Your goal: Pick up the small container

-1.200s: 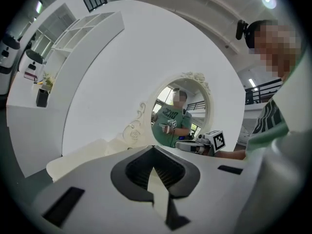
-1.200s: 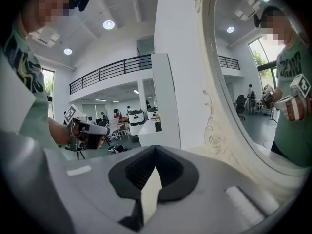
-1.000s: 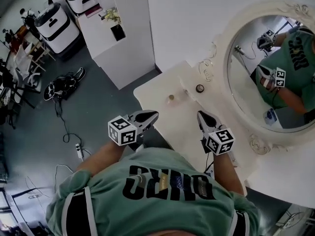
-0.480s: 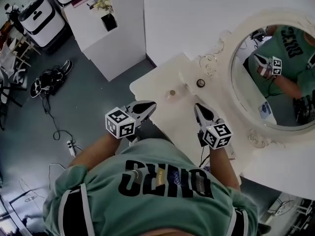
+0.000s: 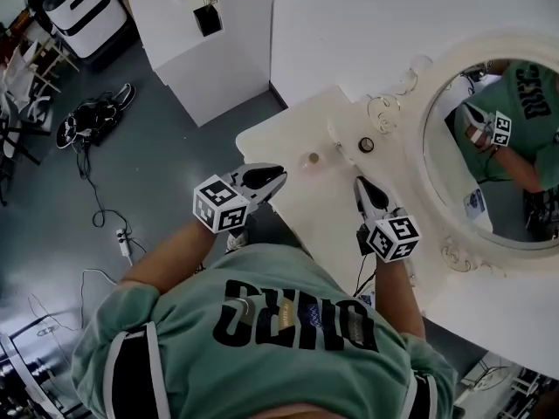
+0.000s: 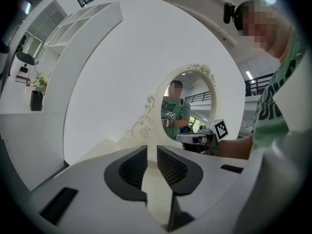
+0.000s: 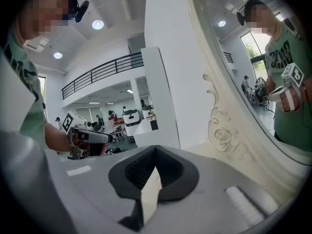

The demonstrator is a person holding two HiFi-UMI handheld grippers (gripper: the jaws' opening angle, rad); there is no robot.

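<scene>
The small container (image 5: 311,159), a low tan pot, stands on the white dressing table (image 5: 288,129) near its far-left part. My left gripper (image 5: 278,176) hovers at the table's left edge, short of the container; its jaws are opening, a narrow gap shows between them (image 6: 151,150) and nothing is in it. Over the table to the right, my right gripper (image 5: 360,184) points at the back, shut and empty (image 7: 155,152). The container does not show in either gripper view.
A small dark round pot (image 5: 366,145) sits by the ornate oval mirror (image 5: 437,216), which reflects the person. Left of the table stands a white cabinet (image 5: 210,68) with a plant. On the grey floor lie cables, a power strip (image 5: 122,243) and a dark bundle (image 5: 92,120).
The head view has shifted a little, so table and mirror sit differently in frame. Both grippers stay near the table's front, much as before.
</scene>
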